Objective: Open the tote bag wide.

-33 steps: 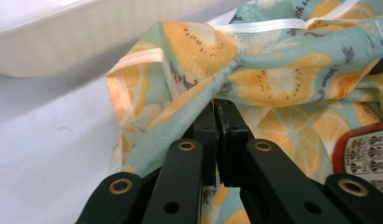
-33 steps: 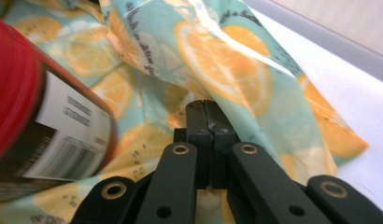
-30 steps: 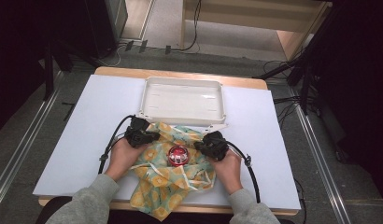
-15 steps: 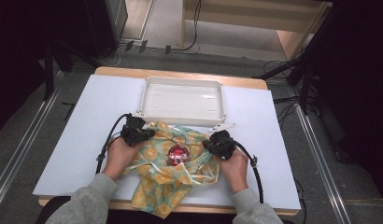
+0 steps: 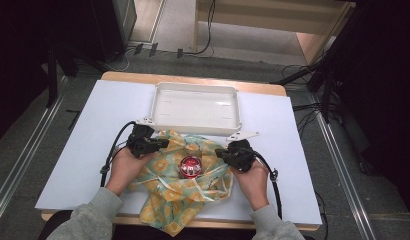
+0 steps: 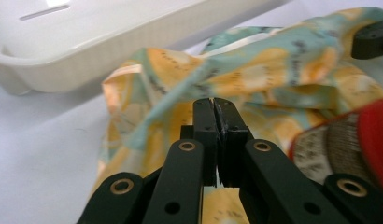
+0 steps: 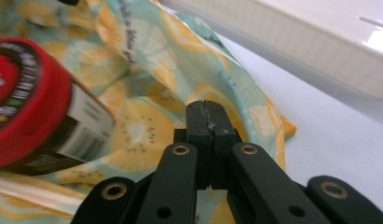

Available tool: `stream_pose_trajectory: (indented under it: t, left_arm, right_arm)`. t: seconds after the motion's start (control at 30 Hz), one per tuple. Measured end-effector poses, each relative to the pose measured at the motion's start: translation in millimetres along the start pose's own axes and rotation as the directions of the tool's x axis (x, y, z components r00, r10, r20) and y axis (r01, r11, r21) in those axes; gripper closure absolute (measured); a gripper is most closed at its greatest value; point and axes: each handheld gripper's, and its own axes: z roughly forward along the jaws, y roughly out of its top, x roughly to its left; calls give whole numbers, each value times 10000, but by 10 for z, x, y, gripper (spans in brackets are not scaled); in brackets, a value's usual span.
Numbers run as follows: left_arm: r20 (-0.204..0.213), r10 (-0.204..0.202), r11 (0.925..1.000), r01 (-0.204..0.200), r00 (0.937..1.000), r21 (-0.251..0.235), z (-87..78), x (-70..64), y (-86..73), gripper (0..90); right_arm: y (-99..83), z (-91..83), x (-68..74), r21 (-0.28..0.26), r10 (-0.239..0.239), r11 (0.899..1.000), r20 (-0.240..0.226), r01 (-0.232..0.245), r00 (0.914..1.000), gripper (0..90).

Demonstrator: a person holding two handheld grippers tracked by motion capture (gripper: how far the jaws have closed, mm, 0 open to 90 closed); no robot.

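A lemon-print cloth [image 5: 193, 192] lies crumpled on the white table, with a red-lidded jar [image 5: 190, 166] standing in its middle. My left gripper [image 5: 164, 143] holds the cloth's far left edge. My right gripper [image 5: 219, 152] holds its far right edge. In the left gripper view the jaws [image 6: 213, 105] are pressed together where the cloth [image 6: 255, 79] ridges up, and the jar [image 6: 362, 140] sits at the right. The right gripper view shows shut jaws [image 7: 208, 109] on the cloth [image 7: 138, 126], with the jar [image 7: 26, 102] at the left.
A white plastic tray [image 5: 195, 86] stands just beyond the cloth, its near wall close to both grippers [image 6: 87, 51] [image 7: 320, 51]. Bare white table [image 5: 78, 150] spreads to the left and right. The cloth's near end hangs over the table's front edge.
Both hands have drawn slightly apart, the right one more to the right, and the cloth's far edge now spans wider behind the jar. The jar has stayed put.
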Motion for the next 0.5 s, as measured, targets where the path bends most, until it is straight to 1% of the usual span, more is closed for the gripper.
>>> stream_pose_trajectory:
  t: [0.1, 0.13, 0.2, 0.23, 0.27, 0.3, 0.33, 0.4, 0.43, 0.47, 0.5]
  left_arm:
    - [184, 211, 9998, -211, 9996, -29, -74, -86, -8, 892]
    - [344, 294, 9996, -294, 9990, 16, -119, -136, -17, 891]
    - [451, 410, 9992, -411, 9981, 1, -150, -186, -39, 890]
    - [525, 404, 9992, -404, 9978, 1, -162, -208, -55, 889]
    - [647, 425, 9991, -427, 9970, 13, -173, -225, -70, 889]
    - [647, 425, 9991, -427, 9970, 13, -173, -225, -70, 887]
    - [769, 362, 9993, -364, 9964, 7, -191, -267, -98, 886]
    - [824, 478, 9988, -483, 9955, 43, -215, -306, -127, 884]
    - [824, 478, 9988, -483, 9955, 43, -215, -306, -127, 884]
    - [901, 496, 9988, -499, 9947, 8, -230, -339, -157, 884]
    - [901, 496, 9988, -499, 9947, 8, -230, -339, -157, 882]
  right_arm:
    - [16, -86, 49, -203, -34, 9998, -138, 31, 9999, 900]
    - [22, -146, 85, -308, -27, 9995, -291, 18, 9996, 900]
    - [15, -190, 139, -364, -127, 9993, -443, 111, 9989, 900]
    - [7, -204, 170, -351, -199, 9992, -483, 183, 9986, 900]
    - [-2, -213, 204, -353, -250, 9991, -548, 231, 9982, 900]
    - [-2, -213, 204, -353, -250, 9991, -548, 231, 9982, 900]
    - [-22, -217, 263, -258, -388, 9990, -653, 372, 9971, 900]
    - [-49, -215, 311, -171, -326, 9994, -853, 313, 9958, 900]
    - [-49, -215, 311, -171, -326, 9994, -853, 313, 9958, 900]
    - [-89, -204, 349, -73, -415, 9991, -966, 410, 9945, 900]
    - [-89, -204, 349, -73, -415, 9991, -966, 410, 9945, 900]
